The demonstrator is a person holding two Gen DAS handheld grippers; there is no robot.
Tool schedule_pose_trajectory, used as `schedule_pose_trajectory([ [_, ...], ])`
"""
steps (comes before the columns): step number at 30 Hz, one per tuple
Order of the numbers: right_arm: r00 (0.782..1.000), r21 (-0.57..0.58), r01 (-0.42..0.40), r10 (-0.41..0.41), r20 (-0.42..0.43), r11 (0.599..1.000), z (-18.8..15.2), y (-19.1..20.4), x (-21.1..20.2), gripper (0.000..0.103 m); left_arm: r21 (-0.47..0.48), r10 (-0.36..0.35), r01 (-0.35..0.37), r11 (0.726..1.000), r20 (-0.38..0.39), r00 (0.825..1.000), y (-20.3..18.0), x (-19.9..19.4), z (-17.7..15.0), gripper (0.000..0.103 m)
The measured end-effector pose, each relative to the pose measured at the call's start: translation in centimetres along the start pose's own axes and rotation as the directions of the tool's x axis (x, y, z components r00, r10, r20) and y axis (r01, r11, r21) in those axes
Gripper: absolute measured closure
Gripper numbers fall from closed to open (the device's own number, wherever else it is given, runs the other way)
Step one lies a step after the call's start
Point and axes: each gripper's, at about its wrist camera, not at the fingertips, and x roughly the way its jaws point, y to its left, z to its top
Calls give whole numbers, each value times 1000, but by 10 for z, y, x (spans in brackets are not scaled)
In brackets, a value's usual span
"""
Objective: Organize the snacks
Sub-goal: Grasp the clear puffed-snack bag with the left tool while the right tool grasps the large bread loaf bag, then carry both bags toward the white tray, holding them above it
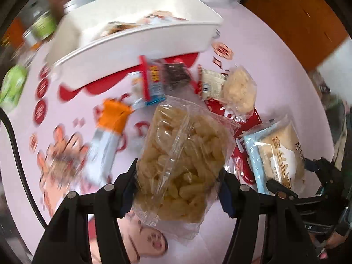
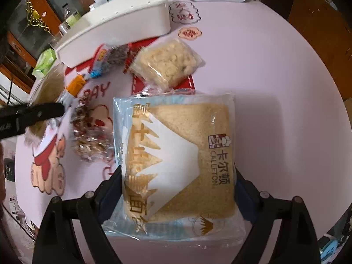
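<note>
My left gripper (image 1: 178, 181) is shut on a clear bag of pale yellow puffed sticks (image 1: 182, 154), its pads pressing both sides, and the bag hangs above the pink table. In the right wrist view that gripper (image 2: 33, 114) shows blurred at the left edge. My right gripper (image 2: 178, 184) is shut on a blue-edged pack of sliced bread (image 2: 182, 154), which throws a shadow on the table to its right. The white bin (image 1: 136, 44) stands at the back with a few packets inside. Its side (image 2: 123, 26) also appears in the right wrist view.
Loose snacks lie in front of the bin: a red and blue packet (image 1: 151, 81), a dark packet (image 1: 176, 77), a white packet (image 1: 211, 83), a clear bag of pale crumbly snack (image 2: 167, 66), an orange and white packet (image 1: 110, 127) and a foil-wrapped bundle (image 2: 92, 132). A green pack (image 2: 44, 62) sits far left.
</note>
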Motion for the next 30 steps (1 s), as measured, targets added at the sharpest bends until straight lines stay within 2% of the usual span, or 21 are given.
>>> schedule_pose_trajectory([
  [3,999,-10,-21,21,31,1000,9,11,-13,14,-96,-2,5,995,31,1000,15,-29,-24,41],
  [6,997,-34,-45,47,64,998,21,24,-24,14,-151,-31,39,988,60,998,31,-50,-42,41],
  [8,994,-58,-57,62,89,997,30,34,-35,14,-154,-3,15,988,73,997,35,-55,-47,41],
  [11,987,-95,-79,91,131,992,38,50,-55,14,-144,84,-69,987,103,991,39,-71,-53,41],
  [15,971,-148,-96,125,201,984,59,67,-82,15,-176,82,-54,983,156,984,49,-93,-50,41],
  [16,968,-159,-95,128,217,983,63,69,-87,16,-181,81,-51,982,166,983,50,-97,-48,41],
  [18,957,-190,-81,130,260,978,78,76,-101,27,-187,100,-63,980,194,976,53,-108,-38,41],
  [23,928,-258,-51,141,346,965,121,93,-123,31,-173,130,-87,981,261,957,57,-131,-8,41],
  [27,916,-284,-63,168,364,957,159,101,-127,37,-167,166,-117,979,315,935,62,-143,31,41],
  [30,899,-291,-24,148,412,956,192,105,-132,38,-175,186,-132,976,341,922,70,-147,64,41],
])
